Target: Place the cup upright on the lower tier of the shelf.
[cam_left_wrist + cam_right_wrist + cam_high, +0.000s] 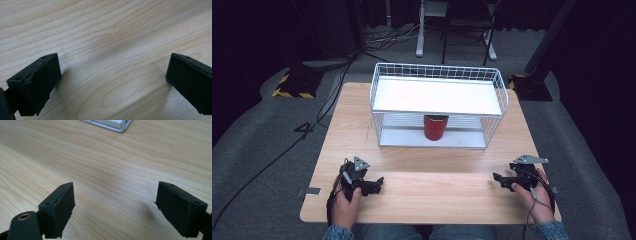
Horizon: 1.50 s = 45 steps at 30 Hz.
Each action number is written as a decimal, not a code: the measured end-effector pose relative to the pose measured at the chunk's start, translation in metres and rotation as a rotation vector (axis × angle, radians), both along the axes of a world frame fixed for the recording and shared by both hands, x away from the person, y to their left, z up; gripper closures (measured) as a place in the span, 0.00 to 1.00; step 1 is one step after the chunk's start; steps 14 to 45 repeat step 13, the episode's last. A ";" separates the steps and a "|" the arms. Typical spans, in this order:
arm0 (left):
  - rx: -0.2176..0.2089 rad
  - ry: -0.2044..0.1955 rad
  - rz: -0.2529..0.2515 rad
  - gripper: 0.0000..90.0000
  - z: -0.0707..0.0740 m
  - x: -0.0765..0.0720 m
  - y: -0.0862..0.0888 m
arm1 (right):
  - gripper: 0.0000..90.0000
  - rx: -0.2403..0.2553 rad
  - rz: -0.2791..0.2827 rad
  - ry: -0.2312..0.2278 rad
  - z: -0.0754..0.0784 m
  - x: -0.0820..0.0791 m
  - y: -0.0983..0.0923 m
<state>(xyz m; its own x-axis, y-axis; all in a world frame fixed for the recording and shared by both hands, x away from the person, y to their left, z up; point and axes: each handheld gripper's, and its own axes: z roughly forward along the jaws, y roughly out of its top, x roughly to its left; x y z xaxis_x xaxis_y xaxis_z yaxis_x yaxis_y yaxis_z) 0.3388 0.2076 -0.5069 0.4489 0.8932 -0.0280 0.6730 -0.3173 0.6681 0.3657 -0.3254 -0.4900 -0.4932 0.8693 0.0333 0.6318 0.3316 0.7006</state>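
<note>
A red cup [435,127] stands upright on the lower shelf of a white wire rack [438,104] at the far middle of the wooden table [422,190]. My left gripper [378,184] rests low near the table's front left, held by a hand, and is open. Its jaws stand wide apart over bare wood in the left gripper view [113,82]. My right gripper [497,179] sits near the front right, also open, pointing left. In the right gripper view its jaws [115,207] are spread over bare wood, with a corner of the rack's base [112,125] at the top.
The rack's upper shelf [437,96] is a white board with nothing on it. Bare tabletop lies between the two grippers and in front of the rack. Grey carpet, cables [287,145] and stand legs surround the table.
</note>
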 end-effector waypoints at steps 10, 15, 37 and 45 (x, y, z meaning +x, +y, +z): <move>0.000 0.000 0.000 0.00 0.000 0.000 0.000 | 0.09 -0.021 -0.036 -0.054 -0.016 -0.003 0.003; 0.001 0.000 0.000 0.00 0.000 0.000 0.000 | 0.09 -0.019 -0.041 -0.056 -0.016 -0.003 0.003; 0.001 0.000 0.000 0.00 0.000 0.000 0.000 | 0.09 -0.019 -0.041 -0.056 -0.016 -0.003 0.003; 0.001 0.000 0.000 0.00 0.000 0.000 0.000 | 0.09 -0.019 -0.041 -0.056 -0.016 -0.003 0.003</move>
